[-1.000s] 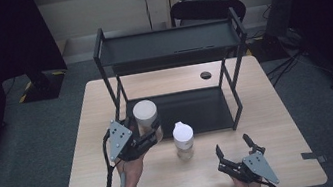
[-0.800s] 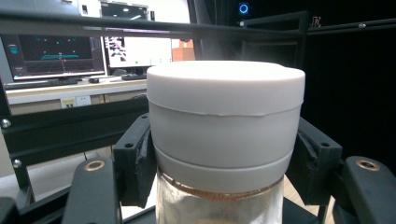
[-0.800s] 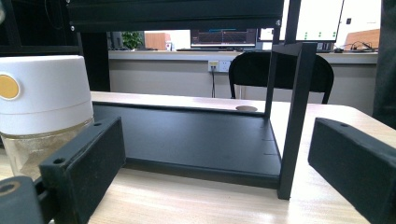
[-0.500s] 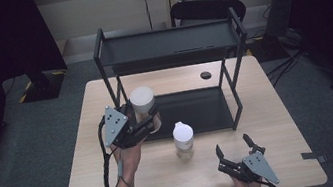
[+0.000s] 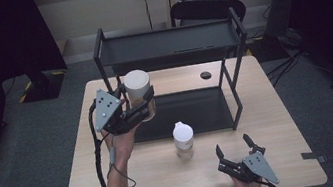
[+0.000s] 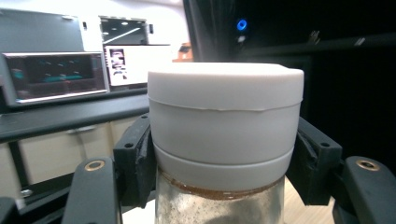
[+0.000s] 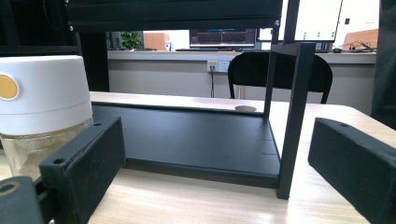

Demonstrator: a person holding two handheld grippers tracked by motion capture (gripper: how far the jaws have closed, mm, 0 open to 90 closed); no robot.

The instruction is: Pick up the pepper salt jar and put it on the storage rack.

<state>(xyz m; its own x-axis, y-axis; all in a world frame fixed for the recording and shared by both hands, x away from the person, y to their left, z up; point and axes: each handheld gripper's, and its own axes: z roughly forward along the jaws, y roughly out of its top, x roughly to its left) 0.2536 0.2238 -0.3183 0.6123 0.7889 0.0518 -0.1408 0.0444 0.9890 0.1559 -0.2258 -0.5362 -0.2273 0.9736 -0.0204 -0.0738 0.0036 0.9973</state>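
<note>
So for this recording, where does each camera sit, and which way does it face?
High view: above the person's side, looking forward and down at the wooden table; both forearms and tongs show.
Left gripper view: on the left tongs, facing the white-lidded glass jar they clamp.
Right gripper view: on the open right tongs, level, facing the black metal shelf rack.
Shared: high and right views show the white-capped jar standing on the table.

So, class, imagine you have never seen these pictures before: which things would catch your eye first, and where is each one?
First, the white-lidded jar held up off the table in the left tongs, shut on it just below the lid, in front of the black two-tier rack. Next, a second white-capped jar standing alone on the wooden table, near the front. The right tongs rest open at the front right, holding nothing.
</note>
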